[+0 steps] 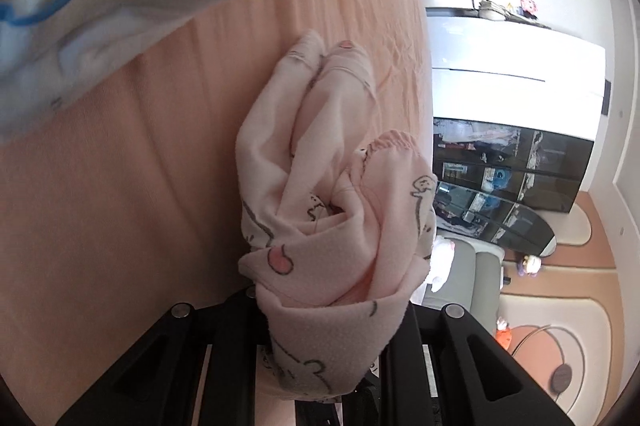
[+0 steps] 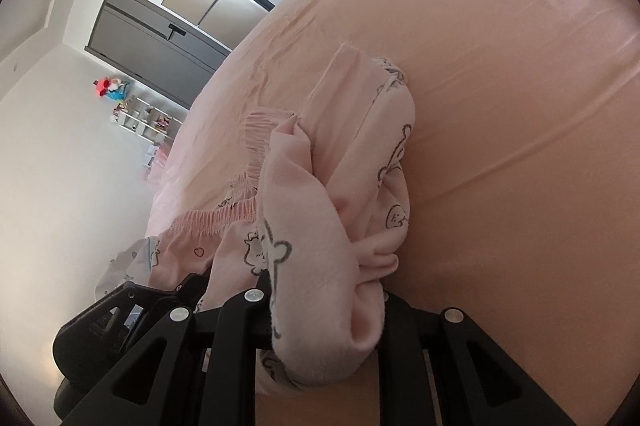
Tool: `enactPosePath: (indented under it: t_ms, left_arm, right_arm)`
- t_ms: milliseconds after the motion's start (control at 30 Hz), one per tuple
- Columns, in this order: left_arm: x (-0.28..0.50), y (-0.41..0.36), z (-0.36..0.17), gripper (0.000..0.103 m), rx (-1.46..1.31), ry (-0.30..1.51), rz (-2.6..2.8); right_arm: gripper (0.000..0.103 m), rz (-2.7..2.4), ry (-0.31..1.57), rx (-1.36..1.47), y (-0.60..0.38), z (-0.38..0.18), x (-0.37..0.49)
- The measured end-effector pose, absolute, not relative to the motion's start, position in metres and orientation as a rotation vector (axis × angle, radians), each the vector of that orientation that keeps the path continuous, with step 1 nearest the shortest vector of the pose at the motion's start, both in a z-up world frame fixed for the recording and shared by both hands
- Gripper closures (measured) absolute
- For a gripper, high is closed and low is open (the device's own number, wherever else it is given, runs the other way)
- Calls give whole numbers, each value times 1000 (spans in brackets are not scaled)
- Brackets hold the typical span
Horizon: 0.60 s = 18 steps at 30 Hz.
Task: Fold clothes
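Pale pink fleece garment with cartoon prints (image 1: pixel 320 194), bunched above peach bed sheet (image 1: pixel 120 186), left hand-held gripper (image 1: pixel 320 358) clamped on one edge, right hand-held gripper (image 2: pixel 320 338) clamped on another, white blue-trimmed cloth (image 1: pixel 100 6) nearby.

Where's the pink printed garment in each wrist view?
Left wrist: pink garment runs from centre to bottom centre, bunched into the left gripper.
Right wrist: pink garment fills centre to bottom centre, pinched in the right gripper.
Shared landmark: the peach bed sheet under it.
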<state>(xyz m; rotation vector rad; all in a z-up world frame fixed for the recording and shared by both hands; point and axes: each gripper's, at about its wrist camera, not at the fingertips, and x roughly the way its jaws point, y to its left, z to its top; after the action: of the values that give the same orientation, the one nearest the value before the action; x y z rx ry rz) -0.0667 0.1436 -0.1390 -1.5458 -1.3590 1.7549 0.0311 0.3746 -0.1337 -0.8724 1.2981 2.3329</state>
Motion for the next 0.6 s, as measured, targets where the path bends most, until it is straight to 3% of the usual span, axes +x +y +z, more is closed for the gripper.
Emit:
enactPosePath:
  t_ms: [600]
  left_arm:
    - [-27,148,-72,87,-1388,-1243,1741]
  right_arm:
    - [88,2468,1057,-725,357,-40,95]
